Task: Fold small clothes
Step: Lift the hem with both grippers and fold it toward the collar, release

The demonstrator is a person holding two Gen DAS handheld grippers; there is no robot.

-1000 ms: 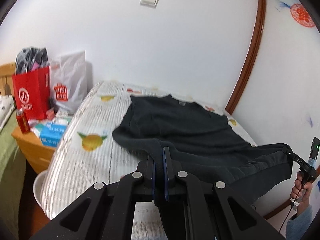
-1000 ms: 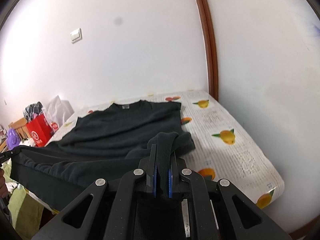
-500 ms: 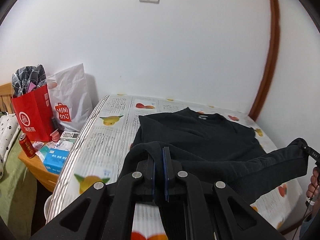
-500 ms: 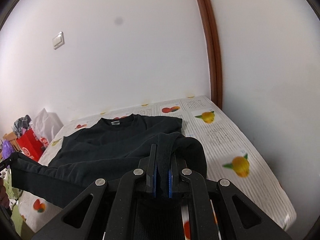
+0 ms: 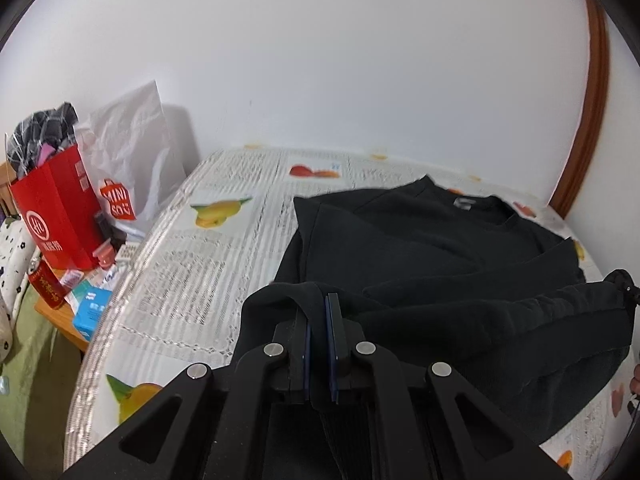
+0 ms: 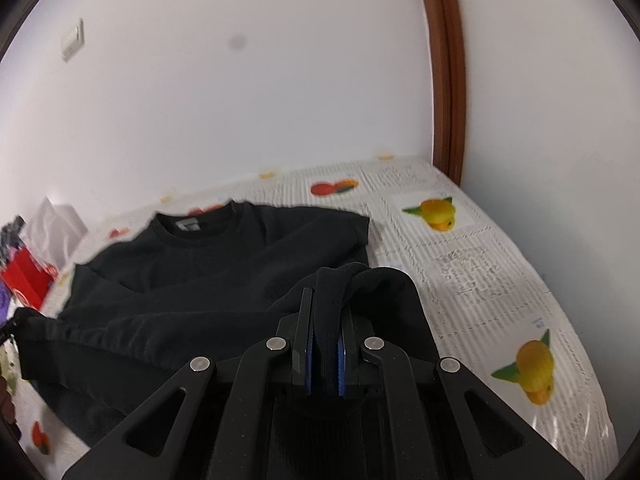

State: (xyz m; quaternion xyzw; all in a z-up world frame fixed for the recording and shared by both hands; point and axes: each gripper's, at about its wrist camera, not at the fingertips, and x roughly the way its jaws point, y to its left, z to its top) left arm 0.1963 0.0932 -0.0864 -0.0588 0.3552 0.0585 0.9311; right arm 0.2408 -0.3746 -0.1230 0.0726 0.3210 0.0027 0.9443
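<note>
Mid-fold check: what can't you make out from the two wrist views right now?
- Sweatshirt hem: hidden under both grippers' bodies, left gripper and right gripper.
- Right gripper itself in the left wrist view: cut off at the right edge.
- Collar label: too small to read.
- Nightstand clutter: small, partly behind the red bag.

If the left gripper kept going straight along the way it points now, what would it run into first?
Probably the black sweatshirt itself. The left gripper is shut on the garment's near edge and points down toward the body of it lying flat on the fruit-print bed cover. Depth is hard to judge through the fisheye.
</note>
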